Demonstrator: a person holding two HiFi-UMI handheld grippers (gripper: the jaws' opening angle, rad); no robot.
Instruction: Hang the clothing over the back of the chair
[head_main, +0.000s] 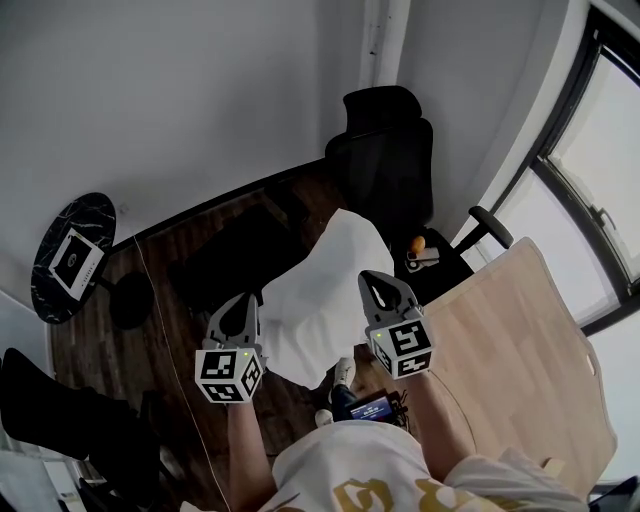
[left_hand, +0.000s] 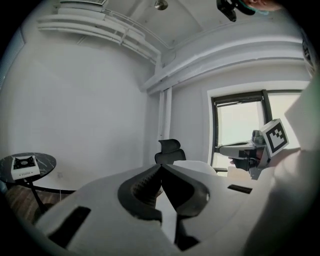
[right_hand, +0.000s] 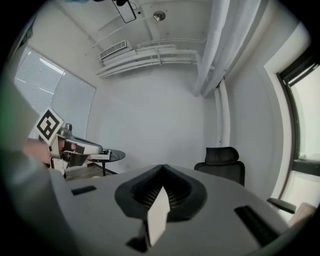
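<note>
Fingers (left_hand: 140, 192) of left gripper (head_main: 240, 312) pinched shut on white cloth (head_main: 320, 290); right gripper (head_main: 383, 290) likewise clamps a cloth edge. Cloth hangs between both, before the chair (head_main: 385, 160), not over its back.

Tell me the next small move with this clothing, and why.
Probably carry the white clothing forward and up toward the black chair. The left gripper and right gripper are both shut on it, it hangs spread between them, and the chair's back stands bare ahead.
</note>
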